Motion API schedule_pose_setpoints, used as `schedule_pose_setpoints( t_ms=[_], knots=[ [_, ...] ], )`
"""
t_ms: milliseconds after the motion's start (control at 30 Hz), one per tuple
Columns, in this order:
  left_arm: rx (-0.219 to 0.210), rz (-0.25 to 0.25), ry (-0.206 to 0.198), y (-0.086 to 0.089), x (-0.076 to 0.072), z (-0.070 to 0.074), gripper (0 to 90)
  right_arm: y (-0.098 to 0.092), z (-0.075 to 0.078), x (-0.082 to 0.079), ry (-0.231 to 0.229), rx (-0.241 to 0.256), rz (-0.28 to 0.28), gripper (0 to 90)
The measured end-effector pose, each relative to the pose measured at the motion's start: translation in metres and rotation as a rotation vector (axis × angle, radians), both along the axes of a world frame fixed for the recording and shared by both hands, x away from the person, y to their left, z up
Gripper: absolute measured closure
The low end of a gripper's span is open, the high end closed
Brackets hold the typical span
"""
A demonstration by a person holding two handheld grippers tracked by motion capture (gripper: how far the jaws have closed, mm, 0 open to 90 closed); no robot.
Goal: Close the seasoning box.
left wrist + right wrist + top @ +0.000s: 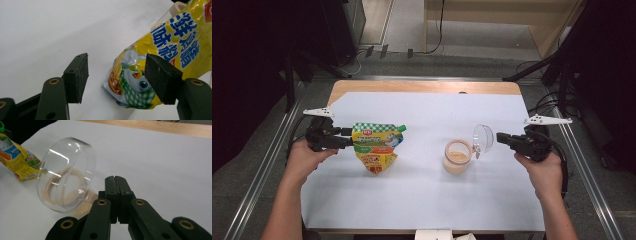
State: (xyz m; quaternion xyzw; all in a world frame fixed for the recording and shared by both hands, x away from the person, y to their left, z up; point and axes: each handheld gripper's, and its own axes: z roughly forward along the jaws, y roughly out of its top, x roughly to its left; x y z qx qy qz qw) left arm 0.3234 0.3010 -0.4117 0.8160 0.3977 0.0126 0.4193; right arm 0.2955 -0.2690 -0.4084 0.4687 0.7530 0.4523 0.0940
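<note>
Your left tongs (pixel 116 77) are spread wide around the yellow seasoning pouch (pixel 375 146), left of centre on the worktop (pixel 427 200), not yet gripping. Right tongs (pixel 116 192) are closed and empty beside the open-lidded jar (pixel 458 156). Next: squeeze the pouch, then lift toward the jar.

A yellow foil spout pouch (pixel 375 148) with a green checked top and green cap stands upright left of centre on the white-covered bench. To its right, well apart, sits a clear jar (pixel 457 156) holding beige powder, its clear hinged lid (pixel 483 137) standing open.
</note>
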Motion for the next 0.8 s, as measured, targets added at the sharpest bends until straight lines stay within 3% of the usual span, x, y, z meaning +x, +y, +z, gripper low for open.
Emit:
schedule_pose_setpoints(
  t_ms=[333, 800],
  knots=[
    [-0.004, 0.001, 0.005, -0.001, 0.000, 0.000, 37.4, 0.016, -0.012, 0.005, 0.026, 0.011, 0.031, 90.0],
    [-0.030, -0.006, 0.008, -0.004, 0.000, 0.001, 37.8, 0.029, -0.010, 0.001, 0.020, 0.029, 0.093, 90.0]
  ],
)
